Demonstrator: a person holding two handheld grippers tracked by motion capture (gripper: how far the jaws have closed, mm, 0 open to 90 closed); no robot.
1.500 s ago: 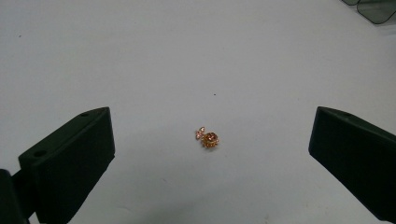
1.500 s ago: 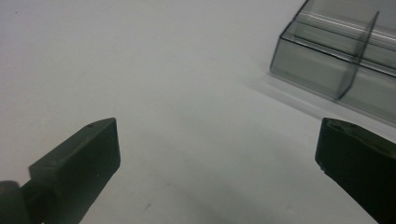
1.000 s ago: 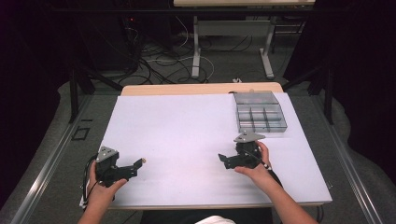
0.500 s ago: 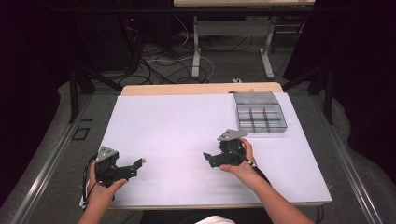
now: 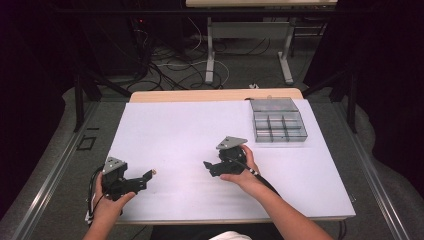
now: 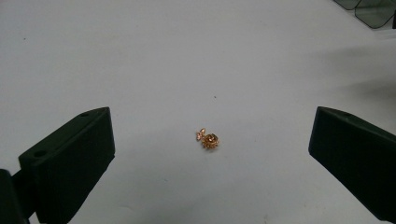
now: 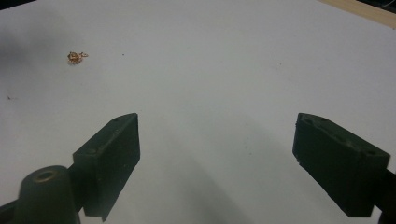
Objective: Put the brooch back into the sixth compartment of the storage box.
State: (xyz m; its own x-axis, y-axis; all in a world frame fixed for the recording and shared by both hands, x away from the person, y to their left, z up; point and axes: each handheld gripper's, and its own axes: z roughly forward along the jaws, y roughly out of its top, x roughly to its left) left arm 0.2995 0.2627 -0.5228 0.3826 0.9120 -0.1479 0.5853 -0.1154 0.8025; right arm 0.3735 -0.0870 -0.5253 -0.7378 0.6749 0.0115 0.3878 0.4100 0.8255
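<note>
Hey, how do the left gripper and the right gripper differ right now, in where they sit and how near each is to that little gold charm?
The left gripper sits near the table's front left edge; the right gripper is out toward the middle. The gold charm lies right ahead between the left gripper's jaws, but far off to one side in the right gripper view. The right gripper's jaws have just been closing slightly, with nothing between them. Both are open and hold nothing.
</note>
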